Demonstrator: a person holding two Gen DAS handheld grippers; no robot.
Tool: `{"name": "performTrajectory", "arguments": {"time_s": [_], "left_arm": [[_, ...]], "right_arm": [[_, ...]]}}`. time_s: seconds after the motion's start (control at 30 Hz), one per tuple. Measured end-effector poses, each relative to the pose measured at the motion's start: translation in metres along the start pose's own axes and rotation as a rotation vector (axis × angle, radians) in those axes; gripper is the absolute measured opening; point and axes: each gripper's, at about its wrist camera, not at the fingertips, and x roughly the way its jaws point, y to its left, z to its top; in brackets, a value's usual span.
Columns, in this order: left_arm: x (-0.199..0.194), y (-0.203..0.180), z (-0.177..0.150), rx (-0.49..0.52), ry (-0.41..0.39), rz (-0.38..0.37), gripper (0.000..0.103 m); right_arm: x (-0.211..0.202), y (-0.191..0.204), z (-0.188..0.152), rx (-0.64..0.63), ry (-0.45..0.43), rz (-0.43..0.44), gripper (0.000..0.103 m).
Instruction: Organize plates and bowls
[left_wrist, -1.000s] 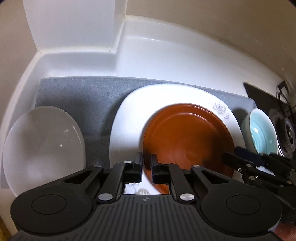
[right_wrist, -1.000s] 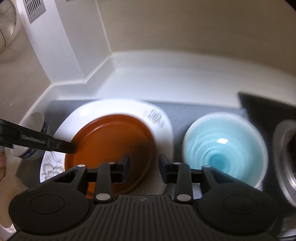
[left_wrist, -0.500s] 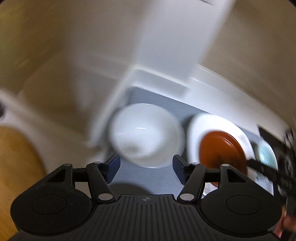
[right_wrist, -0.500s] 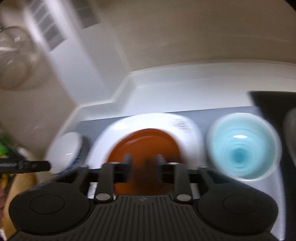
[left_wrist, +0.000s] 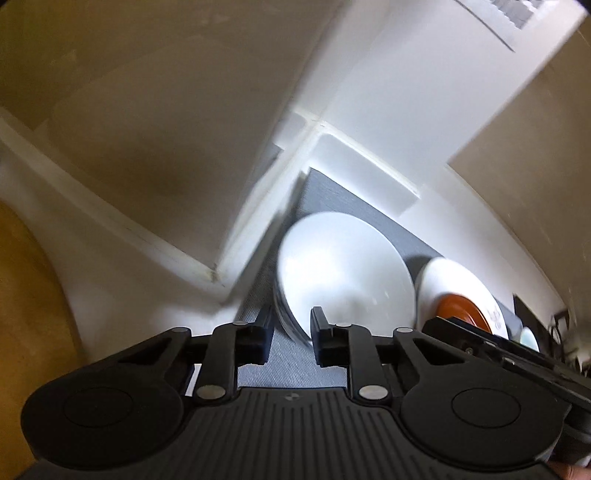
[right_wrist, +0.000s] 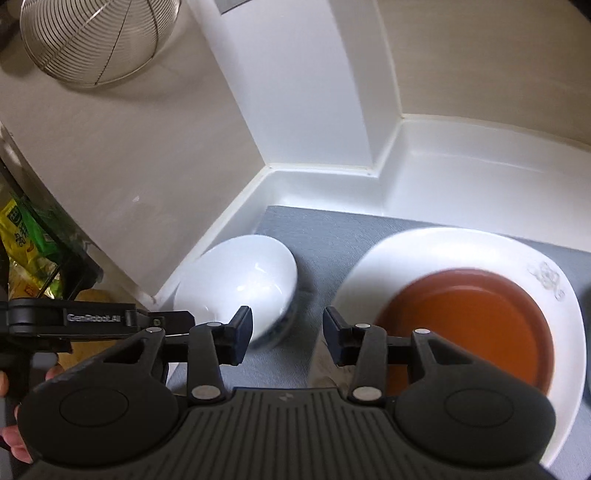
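A white bowl (left_wrist: 343, 266) (right_wrist: 236, 280) sits on the left end of a grey mat (right_wrist: 325, 236). My left gripper (left_wrist: 290, 334) has its fingers on either side of the bowl's near rim; its grip on the rim is unclear. In the right wrist view it (right_wrist: 177, 321) reaches in from the left. A brown plate (right_wrist: 465, 325) (left_wrist: 461, 310) lies on a large white plate (right_wrist: 436, 251). My right gripper (right_wrist: 288, 332) is open and empty, above the mat between the bowl and the white plate. A teal bowl (left_wrist: 529, 338) shows at far right.
White counter walls and a corner pillar (right_wrist: 295, 92) bound the mat at the back and left. A wire strainer (right_wrist: 96, 37) hangs at upper left. Green and yellow packets (right_wrist: 26, 236) are at the far left. A stove edge (left_wrist: 554, 321) is at far right.
My left gripper let go near the brown plate, opened, swung left to the white bowl and closed in around its rim. My right gripper opened and moved left; the teal bowl left its view.
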Motion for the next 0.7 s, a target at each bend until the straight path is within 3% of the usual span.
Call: {"name": "performTrajectory", "arguments": {"time_s": [0.1,0.13,0.17,0.2,0.37,0.47,0.6,0.7], "left_arm": [[0.007,0.004,0.002,-0.036,-0.006,-0.015,0.015],[0.008,0.004,0.002,-0.043,-0.005,-0.014,0.014],[0.008,0.006,0.002,-0.04,-0.006,-0.015,0.014],[0.007,0.003,0.001,-0.025,-0.005,-0.013,0.014],[-0.004,0.008,-0.012,-0.063,0.041,-0.006,0.014],[-0.006,0.02,-0.021,-0.097,0.079,-0.045,0.013],[-0.004,0.033,-0.019,-0.174,0.077,-0.098,0.014],[-0.003,0.032,-0.016,-0.169,0.057,-0.091,0.013]], "right_arm": [[0.017,0.003,0.004,-0.014,0.026,-0.027,0.046],[0.022,0.003,0.004,-0.01,0.035,-0.017,0.04],[0.028,0.001,0.003,-0.001,0.054,0.01,0.017],[0.031,0.002,0.003,0.011,0.057,0.016,0.014],[0.019,0.014,-0.001,-0.021,0.098,0.017,0.011],[0.007,0.016,-0.008,-0.034,0.104,0.044,0.011],[0.006,0.012,-0.01,-0.003,0.105,0.043,0.012],[0.008,0.008,-0.008,0.023,0.105,0.035,0.013]]}}
